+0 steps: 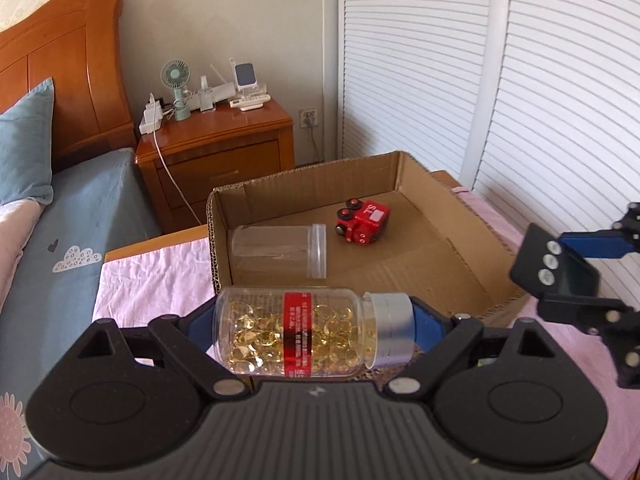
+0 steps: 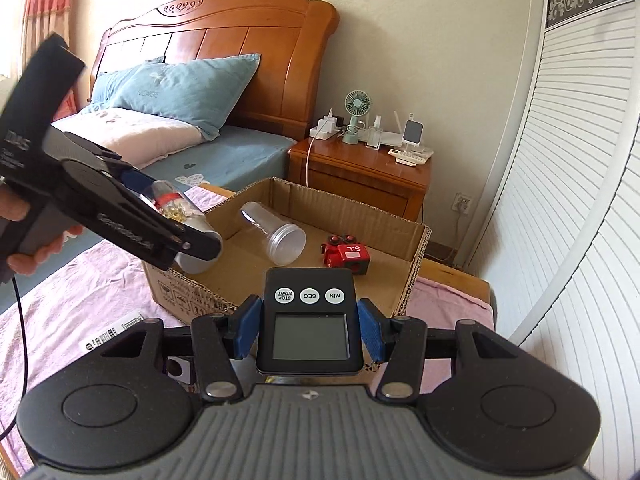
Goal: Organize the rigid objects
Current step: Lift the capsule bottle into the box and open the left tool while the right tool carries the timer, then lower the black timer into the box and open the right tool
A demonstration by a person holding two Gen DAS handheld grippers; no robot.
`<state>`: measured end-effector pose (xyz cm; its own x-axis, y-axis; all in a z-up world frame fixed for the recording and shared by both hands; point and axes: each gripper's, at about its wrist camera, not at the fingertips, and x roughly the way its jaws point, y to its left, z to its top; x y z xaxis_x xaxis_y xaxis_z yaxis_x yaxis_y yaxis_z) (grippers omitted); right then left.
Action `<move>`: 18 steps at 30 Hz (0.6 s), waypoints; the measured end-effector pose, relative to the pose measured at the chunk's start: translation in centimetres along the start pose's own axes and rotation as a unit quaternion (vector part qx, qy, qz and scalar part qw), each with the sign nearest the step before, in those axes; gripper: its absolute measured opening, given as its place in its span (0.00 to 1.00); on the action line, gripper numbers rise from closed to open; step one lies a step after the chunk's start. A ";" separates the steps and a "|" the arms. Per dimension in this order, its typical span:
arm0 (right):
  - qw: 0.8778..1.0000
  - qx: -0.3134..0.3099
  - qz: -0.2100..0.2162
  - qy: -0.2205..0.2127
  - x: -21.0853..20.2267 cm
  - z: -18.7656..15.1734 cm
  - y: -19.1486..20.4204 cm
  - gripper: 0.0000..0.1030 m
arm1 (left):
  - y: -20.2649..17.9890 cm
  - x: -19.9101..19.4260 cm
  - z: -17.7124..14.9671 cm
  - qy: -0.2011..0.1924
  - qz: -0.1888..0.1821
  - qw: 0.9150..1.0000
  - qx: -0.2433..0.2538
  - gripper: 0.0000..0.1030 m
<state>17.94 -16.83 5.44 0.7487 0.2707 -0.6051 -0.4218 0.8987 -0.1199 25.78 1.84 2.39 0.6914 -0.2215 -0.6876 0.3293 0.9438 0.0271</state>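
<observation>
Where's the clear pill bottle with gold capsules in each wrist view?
Left wrist: the clear pill bottle with gold capsules lies sideways, bottom centre, gripped by the left gripper.
Right wrist: left of centre, bottle partly hidden behind the left gripper.
Shared landmark: red toy vehicle inside the cardboard box.

I am seeing a wooden headboard [image 2: 224, 36] standing behind a blue pillow [image 2: 180, 88] that is lying on the bed. A nightstand [image 1: 216, 148] is sitting beside it, carrying a small green fan [image 1: 176, 80], a white charger [image 1: 152, 118] and a remote [image 1: 250, 102]. Louvered doors [image 1: 440, 60] are filling the right.
</observation>
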 end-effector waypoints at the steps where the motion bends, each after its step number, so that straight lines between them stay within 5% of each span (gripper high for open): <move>1: 1.000 -0.001 -0.001 0.001 0.1 0.1 0.0 0.55 | 0.1 0.4 0.0 0.004 0.002 1.000 -0.004 0.90; 9: 1.000 0.006 -0.001 0.009 1.2 0.4 -0.3 0.55 | 1.1 -0.7 -0.3 -0.011 0.002 0.999 -0.032 0.93; 18: 1.000 0.009 0.000 0.015 2.4 1.6 -0.5 0.55 | 0.5 -4.8 -3.1 0.017 -0.008 0.998 -0.060 0.98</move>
<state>20.74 -16.12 5.31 0.7333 0.2599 -0.6283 -0.4115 0.9052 -0.1058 20.67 4.16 3.41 0.6636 -0.2297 -0.7119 0.2595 0.9633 -0.0688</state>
